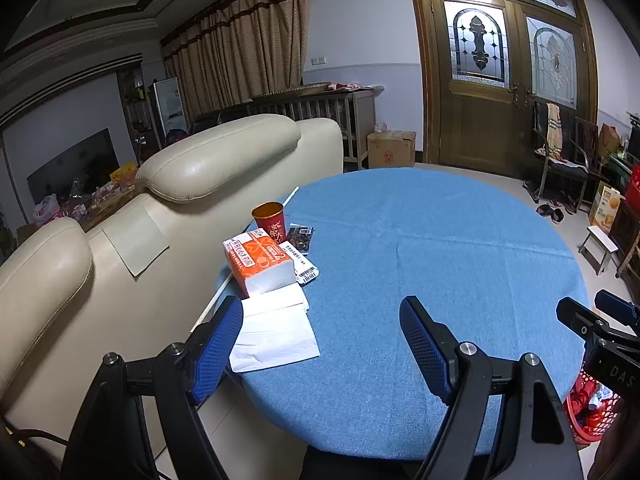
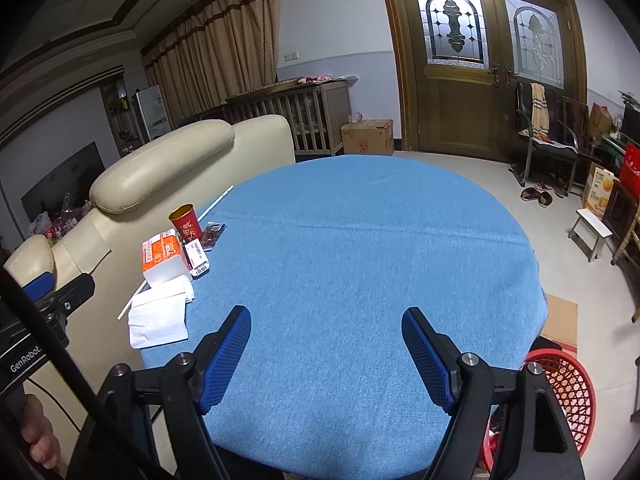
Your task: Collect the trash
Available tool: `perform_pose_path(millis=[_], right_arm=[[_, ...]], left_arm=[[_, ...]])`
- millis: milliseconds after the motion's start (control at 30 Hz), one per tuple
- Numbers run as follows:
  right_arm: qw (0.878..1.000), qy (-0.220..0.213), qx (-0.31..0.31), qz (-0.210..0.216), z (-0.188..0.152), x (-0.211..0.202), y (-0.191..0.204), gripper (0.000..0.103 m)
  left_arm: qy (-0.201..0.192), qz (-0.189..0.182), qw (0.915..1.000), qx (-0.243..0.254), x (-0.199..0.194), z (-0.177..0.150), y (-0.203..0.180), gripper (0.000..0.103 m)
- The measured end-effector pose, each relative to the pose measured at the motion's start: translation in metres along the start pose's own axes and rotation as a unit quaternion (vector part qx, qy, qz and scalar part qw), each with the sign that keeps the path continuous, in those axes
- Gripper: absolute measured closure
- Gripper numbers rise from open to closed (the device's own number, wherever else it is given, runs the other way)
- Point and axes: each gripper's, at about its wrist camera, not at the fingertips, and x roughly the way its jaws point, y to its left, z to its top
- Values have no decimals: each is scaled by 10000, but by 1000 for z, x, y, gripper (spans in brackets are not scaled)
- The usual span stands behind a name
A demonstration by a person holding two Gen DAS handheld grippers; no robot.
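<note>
1. Most of the round surface under the blue cloth (image 2: pixel 360 240) is seen bare, while a cluster of items lies at its left edge: loose white tissue sheets (image 1: pixel 276 332), an orange-and-white tissue pack (image 1: pixel 260 262), a red paper cup (image 1: pixel 270 220), a dark snack wrapper (image 1: pixel 301 236) and a white barcoded label (image 1: pixel 302 266).
2. A red mesh plastic basket (image 2: pixel 568 392) stands on the floor at the lower right (some red scraps are already visible inside), so the collection is judged partly done.
3. The left tongs (image 1: pixel 322 344) are spread wide and hold nothing; the tissue sheets lie just beside the left pad.
4. The right tongs (image 2: pixel 326 354) are likewise wide and empty, well apart from the cluster.
</note>
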Motion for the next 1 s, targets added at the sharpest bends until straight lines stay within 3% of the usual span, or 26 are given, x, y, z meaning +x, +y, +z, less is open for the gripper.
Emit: perform_pose_path(millis=[1000], right_arm=[[9998, -54, -169, -134, 13, 18, -5, 22]], left_arm=[[105, -141, 9997, 172, 20, 14, -16, 22]])
